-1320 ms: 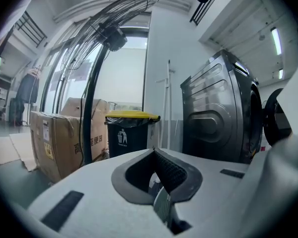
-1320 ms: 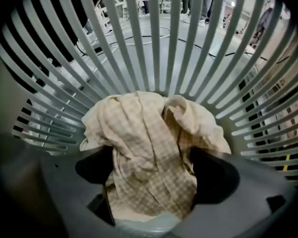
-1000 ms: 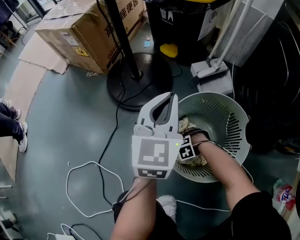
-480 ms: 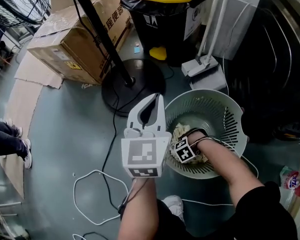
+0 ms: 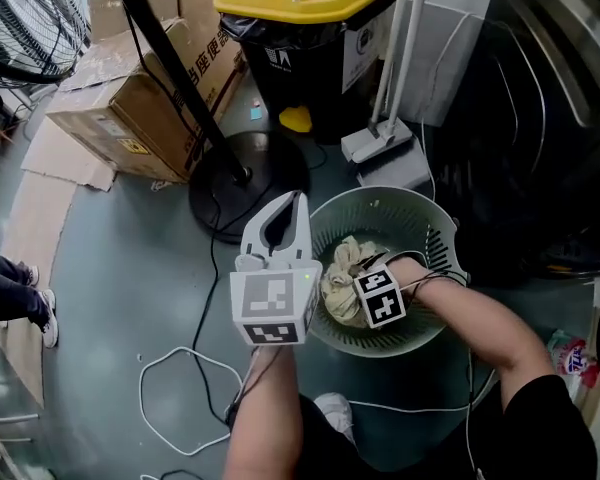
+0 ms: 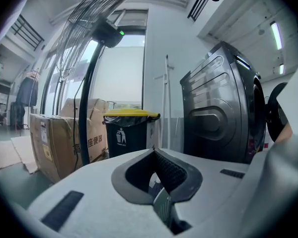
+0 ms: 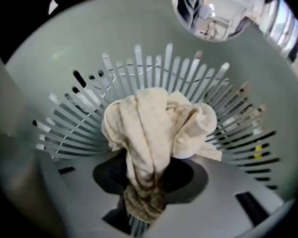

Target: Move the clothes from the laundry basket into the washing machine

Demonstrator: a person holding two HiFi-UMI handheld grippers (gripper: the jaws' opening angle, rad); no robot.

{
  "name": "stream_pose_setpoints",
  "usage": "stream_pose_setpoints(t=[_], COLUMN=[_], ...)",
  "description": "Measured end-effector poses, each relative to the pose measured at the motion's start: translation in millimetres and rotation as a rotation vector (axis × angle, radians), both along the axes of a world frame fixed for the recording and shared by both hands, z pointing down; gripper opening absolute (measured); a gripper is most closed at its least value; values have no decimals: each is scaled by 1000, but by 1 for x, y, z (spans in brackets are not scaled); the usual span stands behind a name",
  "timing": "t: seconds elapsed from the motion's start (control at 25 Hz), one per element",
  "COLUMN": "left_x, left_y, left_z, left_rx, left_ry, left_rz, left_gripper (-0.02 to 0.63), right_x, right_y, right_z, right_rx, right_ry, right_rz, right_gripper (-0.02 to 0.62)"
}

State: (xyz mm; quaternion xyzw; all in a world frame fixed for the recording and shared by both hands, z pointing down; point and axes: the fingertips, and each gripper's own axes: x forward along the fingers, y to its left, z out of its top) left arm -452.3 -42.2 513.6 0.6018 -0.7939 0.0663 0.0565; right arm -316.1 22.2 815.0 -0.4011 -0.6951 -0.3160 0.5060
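Right now the step in hand reads as lifting the cream garment (image 5: 340, 280) out of the laundry basket (image 5: 425, 218). The right gripper (image 5: 352, 290) points steeply down into the basket. Its jaws have just been closing and now pinch a twisted fold of the garment between them, narrowed onto the cloth. In the right gripper view the fold sits right at the right gripper (image 7: 141, 207). The rest of the cream garment (image 7: 149, 128) bunches just beyond it, hanging over the slatted wall of the laundry basket (image 7: 89, 48). No other clothes show around the bundle.

The left gripper (image 5: 292, 208) is held roughly level above the floor, just outside the basket's left rim. Its jaws are fully together with nothing in them, which the view from the left gripper (image 6: 154, 155) confirms.

To do it well, judging from here: keep the pinch firm, since only a small fold is held and the bulk hangs free. Raise the garment straight up until its trailing end clears the rim, so the light basket is not dragged along. Then carry it to the washing machine (image 5: 540, 118), which stands at the head view's right beyond the basket. The left gripper view also shows the washing machine (image 6: 223, 113), near at hand. The floor around is cluttered, with a white cable (image 5: 180, 368) near the person's feet, so keep the cloth from trailing low.
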Motion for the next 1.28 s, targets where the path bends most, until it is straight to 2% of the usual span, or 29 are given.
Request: stream_pose_setpoints(t=[0.2,0.4,0.52,0.68,0.8,1.0,1.28], left_x=[1,11,23,47,69,124,212], left_y=[-2,-6,-12,-16,-17,-27,-53], left_z=[-1,-5,-12,-26,-39,-55,-76], left_rx=[-8,-18,-15,41,44,39,100], left_ry=[-8,-24,-26,16,-13,-74,-13], left_rz=[-28,-45,-42,-37,-46,-8,106], left_gripper=[6,6,6,6,6,5,6], right_x=[1,20,40,76,111,169,266], right_y=[-29,-47,-60,-74,-81,-82,-99], right_z=[-91,-185,-239,-298,-328,-356,-377], right_rx=[32,20,-21,-107,-146,-182,-190], right_ry=[-227,-457,-617,-823,-944,-1061,-1124], right_rz=[125,267,384,569,657,741,876], right_gripper=[173,175,176,176,176,178,181])
